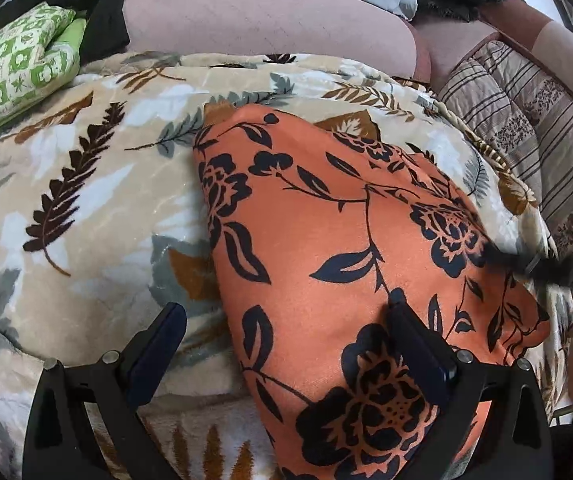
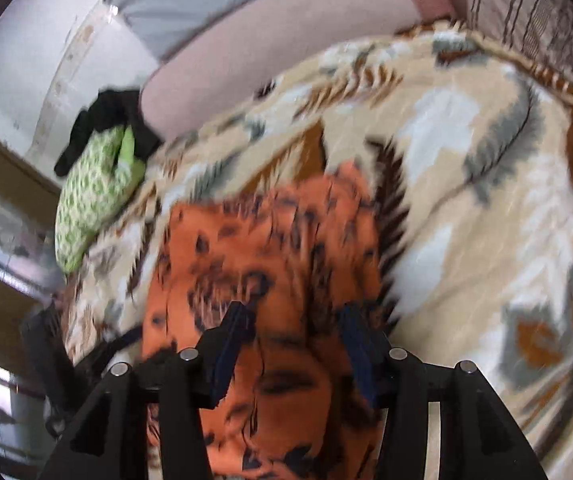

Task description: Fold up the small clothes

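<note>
An orange cloth with a dark floral print lies folded on a leaf-patterned blanket. My left gripper hovers over the cloth's near left edge. Its jaws stand wide apart, one fingertip over the blanket and the other over the cloth, with nothing pinched. The right wrist view is blurred. It shows the same orange cloth under my right gripper, whose fingers are apart above the fabric with no fold gripped between them. The right gripper also shows as a dark blur at the cloth's right edge.
A green-and-white patterned bundle and a black garment lie at the blanket's far left. A pink cushion runs along the back. A striped quilt lies on the right.
</note>
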`<state>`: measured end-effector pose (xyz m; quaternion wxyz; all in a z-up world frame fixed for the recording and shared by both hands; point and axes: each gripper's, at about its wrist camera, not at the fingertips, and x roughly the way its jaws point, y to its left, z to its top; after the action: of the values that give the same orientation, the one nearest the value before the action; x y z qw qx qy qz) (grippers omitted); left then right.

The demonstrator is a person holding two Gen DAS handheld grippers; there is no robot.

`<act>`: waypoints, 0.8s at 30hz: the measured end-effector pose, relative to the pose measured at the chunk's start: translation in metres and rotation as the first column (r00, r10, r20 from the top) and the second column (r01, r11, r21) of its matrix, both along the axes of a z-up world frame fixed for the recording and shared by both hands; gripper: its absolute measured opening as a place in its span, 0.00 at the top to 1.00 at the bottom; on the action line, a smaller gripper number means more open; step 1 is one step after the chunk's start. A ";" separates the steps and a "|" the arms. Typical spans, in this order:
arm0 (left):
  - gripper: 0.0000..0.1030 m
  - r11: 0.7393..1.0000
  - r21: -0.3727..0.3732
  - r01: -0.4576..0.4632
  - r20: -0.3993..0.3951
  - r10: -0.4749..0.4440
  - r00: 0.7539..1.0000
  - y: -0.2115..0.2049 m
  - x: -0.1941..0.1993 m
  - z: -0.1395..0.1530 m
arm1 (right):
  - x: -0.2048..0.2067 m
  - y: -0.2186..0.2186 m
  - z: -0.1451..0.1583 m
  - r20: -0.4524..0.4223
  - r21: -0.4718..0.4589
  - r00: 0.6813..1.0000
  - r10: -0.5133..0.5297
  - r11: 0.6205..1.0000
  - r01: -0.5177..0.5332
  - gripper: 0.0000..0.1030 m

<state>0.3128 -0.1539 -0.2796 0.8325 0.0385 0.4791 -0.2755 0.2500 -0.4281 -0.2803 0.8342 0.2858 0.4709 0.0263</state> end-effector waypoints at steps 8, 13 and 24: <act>0.02 0.999 -0.054 0.008 0.007 -0.007 1.000 0.005 0.001 0.008 | -0.009 -0.011 0.003 0.060 0.034 0.998 -0.033 0.999 0.031 0.48; 0.02 0.998 -0.069 0.005 -0.025 -0.007 1.000 0.007 0.006 0.004 | -0.015 -0.036 -0.003 0.083 0.092 0.994 -0.072 0.994 0.064 0.43; 0.02 0.962 -0.272 0.016 -0.230 -0.081 0.970 0.016 0.019 -0.012 | -0.002 -0.063 -0.055 -0.009 0.282 0.994 -0.105 0.954 0.103 0.40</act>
<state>0.3320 -0.1378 -0.2920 0.7592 -0.0960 0.5332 -0.3607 0.2481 -0.4913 -0.3353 0.7866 0.4260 0.4441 0.0499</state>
